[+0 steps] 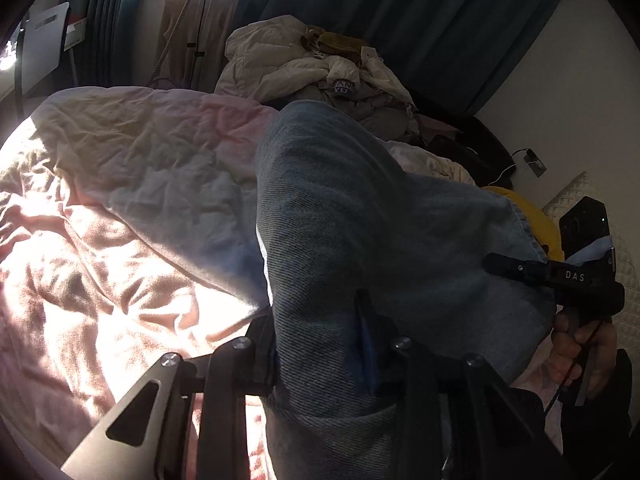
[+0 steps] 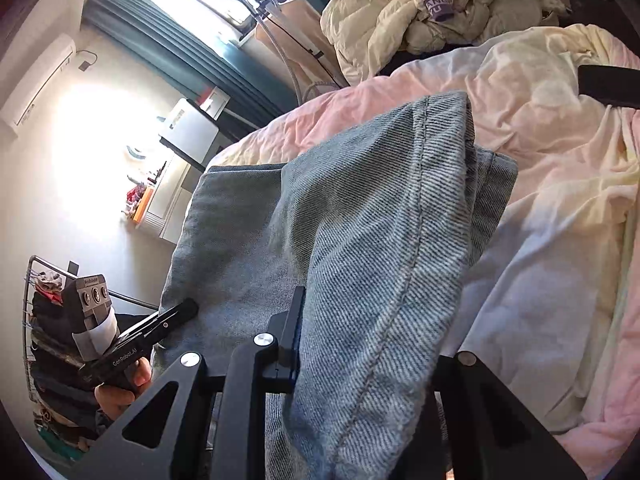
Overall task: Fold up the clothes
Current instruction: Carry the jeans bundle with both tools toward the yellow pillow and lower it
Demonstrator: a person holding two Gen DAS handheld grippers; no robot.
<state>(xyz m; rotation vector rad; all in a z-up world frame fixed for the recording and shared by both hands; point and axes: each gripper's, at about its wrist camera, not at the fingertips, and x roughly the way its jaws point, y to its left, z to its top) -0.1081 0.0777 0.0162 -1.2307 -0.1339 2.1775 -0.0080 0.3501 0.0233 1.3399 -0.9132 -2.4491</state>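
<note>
A pair of blue denim jeans point(image 1: 352, 232) hangs lifted above the bed, held between both grippers. My left gripper point(image 1: 320, 340) is shut on the jeans' fabric, which drapes over its fingers. My right gripper point(image 2: 360, 344) is shut on another part of the jeans point(image 2: 380, 220), near a stitched seam. The right gripper also shows in the left wrist view point(image 1: 560, 276) at the jeans' right edge. The left gripper shows in the right wrist view point(image 2: 168, 320) at the jeans' left edge. The fingertips of both are hidden by denim.
A crumpled pink and cream duvet point(image 1: 120, 200) covers the bed below. A pile of cream and grey clothes point(image 1: 320, 68) lies at the far end, also in the right wrist view point(image 2: 432, 8). A yellow garment point(image 1: 536, 220) lies at right. Dark curtains point(image 1: 400, 20) hang behind.
</note>
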